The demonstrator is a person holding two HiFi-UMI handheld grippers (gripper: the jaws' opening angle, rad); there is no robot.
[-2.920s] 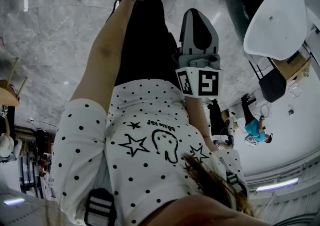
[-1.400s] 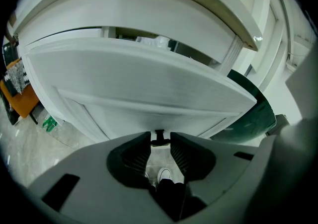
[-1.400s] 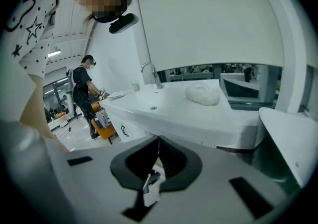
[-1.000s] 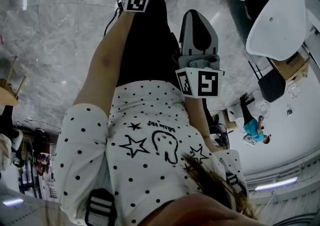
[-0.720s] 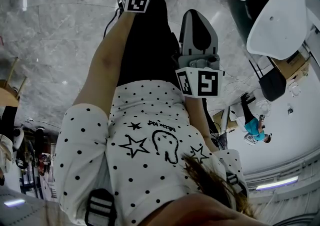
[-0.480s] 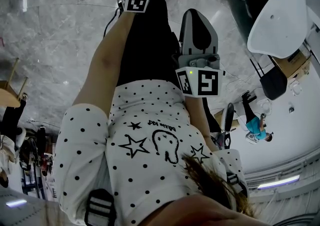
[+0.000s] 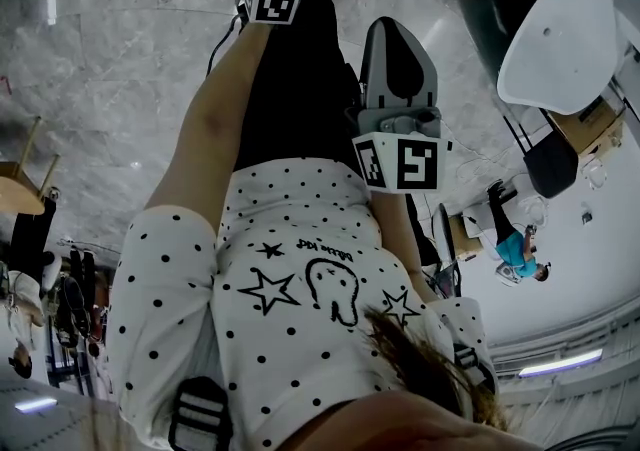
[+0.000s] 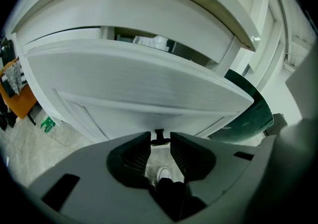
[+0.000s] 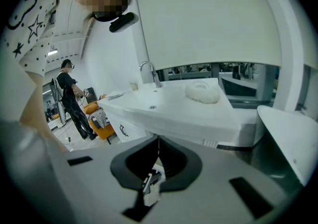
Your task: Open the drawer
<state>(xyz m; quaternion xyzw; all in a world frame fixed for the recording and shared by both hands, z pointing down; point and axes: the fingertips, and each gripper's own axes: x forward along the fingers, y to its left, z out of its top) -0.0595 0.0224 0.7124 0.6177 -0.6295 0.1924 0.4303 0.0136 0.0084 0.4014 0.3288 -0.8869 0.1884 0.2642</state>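
As I look along the left claw (image 8: 160, 137), its jaws stand narrow, closed on the small dark handle (image 8: 159, 133) that sits right between their tips. That handle belongs to the white drawer (image 8: 139, 89), whose front fills most of the left gripper view. The drawer stands partly out from the cabinet under the white tabletop (image 8: 149, 4), and the dark gap above its front shows something pale inside; I cannot tell what.

My right claw (image 9: 158, 142) is closed, tip against tip, with nothing between them. It points away from the drawer towards another white tabletop (image 9: 198, 118) with a tap (image 9: 147, 71) and a white bundle (image 9: 202, 92) on it. A person in dark clothes (image 9: 69, 100) stands far behind that. From the head view, the right claw hangs over the marbled floor (image 7: 110, 69).
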